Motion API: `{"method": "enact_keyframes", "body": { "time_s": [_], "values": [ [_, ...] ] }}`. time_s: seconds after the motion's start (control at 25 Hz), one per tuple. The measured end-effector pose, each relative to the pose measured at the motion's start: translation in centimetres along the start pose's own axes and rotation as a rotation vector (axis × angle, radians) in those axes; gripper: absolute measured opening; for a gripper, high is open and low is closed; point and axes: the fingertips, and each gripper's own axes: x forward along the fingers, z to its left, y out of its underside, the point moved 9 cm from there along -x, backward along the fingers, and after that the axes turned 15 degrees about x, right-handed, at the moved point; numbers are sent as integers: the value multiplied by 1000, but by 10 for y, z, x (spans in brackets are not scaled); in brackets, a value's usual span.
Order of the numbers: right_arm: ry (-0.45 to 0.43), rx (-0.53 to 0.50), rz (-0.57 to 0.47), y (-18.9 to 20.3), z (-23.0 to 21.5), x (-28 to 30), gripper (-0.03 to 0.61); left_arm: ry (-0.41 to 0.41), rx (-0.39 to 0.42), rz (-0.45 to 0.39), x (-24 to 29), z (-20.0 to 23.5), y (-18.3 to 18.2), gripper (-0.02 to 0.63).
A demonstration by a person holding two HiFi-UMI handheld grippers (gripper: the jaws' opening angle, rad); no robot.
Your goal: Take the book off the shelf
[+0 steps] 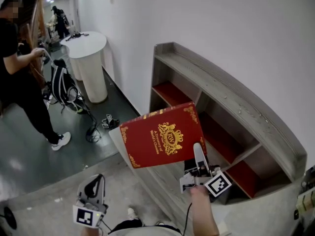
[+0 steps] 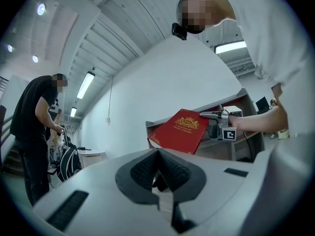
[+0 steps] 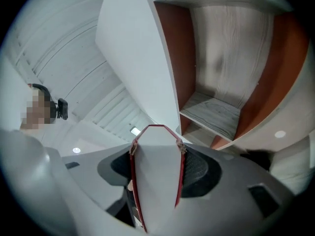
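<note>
A red hardback book (image 1: 162,140) with gold ornament on its cover hangs in the air in front of the grey shelf unit (image 1: 231,97), outside its red-backed compartments. My right gripper (image 1: 198,157) is shut on the book's lower right edge. In the right gripper view the book (image 3: 156,176) stands edge-on between the jaws, its pale page block and red covers filling the gap. My left gripper (image 1: 97,187) hangs low at the bottom left, apart from the book; in the left gripper view its jaws (image 2: 158,173) meet with nothing between them, and the book (image 2: 179,130) shows beyond.
The nearby shelf compartments (image 1: 221,136) hold nothing that I can see. A round white pedestal table (image 1: 87,63) stands at the back left by the wall. A person in black (image 1: 22,82) stands at the left beside a backpack (image 1: 64,85) on the floor.
</note>
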Motion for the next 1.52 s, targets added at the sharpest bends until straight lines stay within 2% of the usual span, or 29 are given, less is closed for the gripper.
{"method": "enact_keyframes", "body": {
  "time_s": [0.28, 0.8, 1.0, 1.2, 1.52],
  "values": [
    [25, -224, -27, -19, 35, -24, 256, -28, -2, 3, -4, 11, -3, 17],
    [107, -618, -57, -50, 83, -61, 256, -123, 6, -86, -12, 37, -25, 17],
    [173, -759, -66, -58, 93, -72, 255, -163, 33, -106, -20, 47, -30, 17],
    [191, -801, -59, -59, 97, -75, 256, -189, 22, -41, -29, 53, -26, 17],
    [188, -811, -36, -55, 95, -70, 255, -202, 18, -48, -31, 53, -29, 17]
  ]
}}
